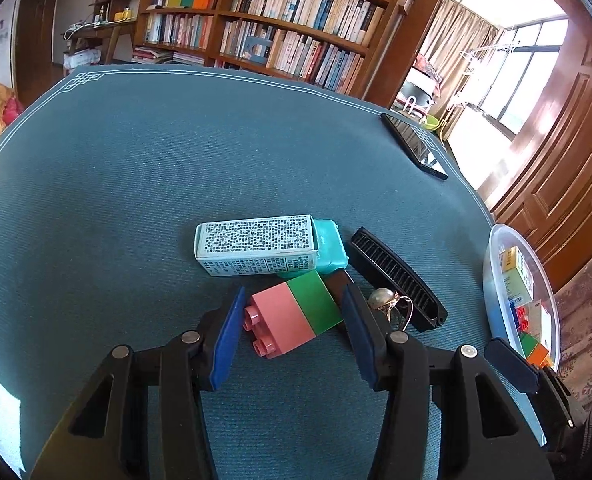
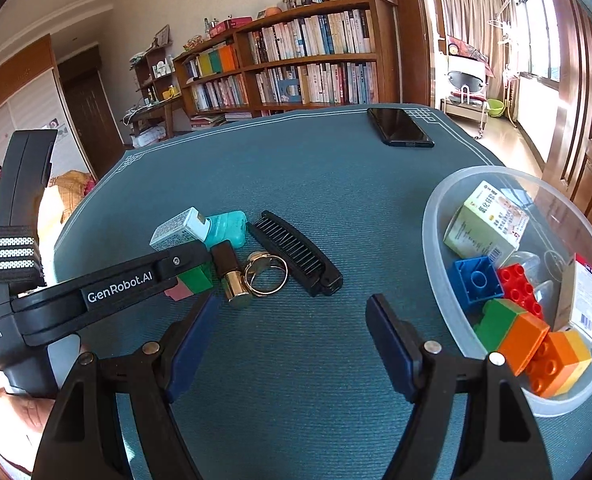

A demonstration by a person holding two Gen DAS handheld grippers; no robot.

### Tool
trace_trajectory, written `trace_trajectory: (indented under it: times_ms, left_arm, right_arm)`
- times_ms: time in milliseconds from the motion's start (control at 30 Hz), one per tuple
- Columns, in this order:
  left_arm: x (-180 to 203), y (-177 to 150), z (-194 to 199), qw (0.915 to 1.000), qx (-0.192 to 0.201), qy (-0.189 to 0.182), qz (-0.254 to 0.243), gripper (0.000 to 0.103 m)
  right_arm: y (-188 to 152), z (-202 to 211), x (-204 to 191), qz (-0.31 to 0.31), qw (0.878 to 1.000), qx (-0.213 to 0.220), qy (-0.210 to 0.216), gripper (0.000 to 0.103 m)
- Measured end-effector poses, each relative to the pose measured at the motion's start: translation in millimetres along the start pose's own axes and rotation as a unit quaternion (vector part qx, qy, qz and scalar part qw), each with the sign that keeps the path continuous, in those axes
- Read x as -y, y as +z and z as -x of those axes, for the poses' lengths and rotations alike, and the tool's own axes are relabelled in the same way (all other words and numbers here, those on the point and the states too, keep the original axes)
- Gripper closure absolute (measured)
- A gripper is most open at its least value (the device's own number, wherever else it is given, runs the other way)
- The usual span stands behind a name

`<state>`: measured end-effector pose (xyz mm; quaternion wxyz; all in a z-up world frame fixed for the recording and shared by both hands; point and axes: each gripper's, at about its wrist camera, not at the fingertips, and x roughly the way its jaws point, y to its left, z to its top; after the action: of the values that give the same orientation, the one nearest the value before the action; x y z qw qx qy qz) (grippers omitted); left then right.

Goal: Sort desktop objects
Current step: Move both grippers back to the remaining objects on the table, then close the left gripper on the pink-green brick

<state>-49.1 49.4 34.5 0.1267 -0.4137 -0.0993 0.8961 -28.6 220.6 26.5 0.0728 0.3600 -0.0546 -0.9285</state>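
Left gripper (image 1: 292, 320) straddles the pink-green block (image 1: 296, 312) on the mat (image 1: 136, 180); pads close beside it, contact unclear. Right gripper (image 2: 292, 340) gapes wide, empty, beside the bowl (image 2: 436, 216). On the mat: one comb (image 2: 296, 254), ring (image 2: 266, 274), lipstick (image 2: 230, 274), phone (image 2: 400, 126). Only the right view shows the bowl's five blocks and two boxes.

Left tool (image 1: 292, 320) angled down at the tabletop, blue pads (image 1: 226, 344) partly open with a gap each side, not clamped. Right tool (image 2: 292, 340) also tilted down, jaws wide, nothing between them.
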Motion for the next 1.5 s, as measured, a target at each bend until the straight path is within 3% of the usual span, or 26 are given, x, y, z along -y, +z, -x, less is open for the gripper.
trace_trajectory:
  times_ms: [267,467,500,533,867,1033,1500]
  left_arm:
    - [-13,5,1,0.9998,-0.003,-0.005,0.019,0.052]
    - [-26,8,6,0.9991,0.003,-0.007,0.041,0.053]
    - [-27,8,7,0.9991,0.005,-0.008,0.042,0.056]
    - [-28,8,8,0.999,0.005,-0.008,0.043,0.069]
    - [-36,11,6,0.9977,-0.004,-0.02,0.064,0.07]
    - [-47,11,5,0.9955,-0.012,-0.019,0.092,0.057]
    - [-63,11,7,0.9923,-0.014,-0.01,0.123,0.048]
  right_arm:
    - [-7,-14,-18,0.025,0.999,-0.027,0.023,0.024]
    - [-8,-29,-17,0.014,0.997,-0.054,0.047,0.035]
    - [-8,-32,-16,0.009,0.997,-0.059,0.05,0.036]
    - [-7,-34,-15,0.004,0.996,-0.064,0.054,0.038]
    - [-5,-41,-25,0.02,0.996,-0.062,0.061,0.038]
    - [4,-52,-30,0.033,0.996,-0.06,0.063,0.038]
    - [18,-71,-44,0.057,0.994,-0.062,0.067,0.039]
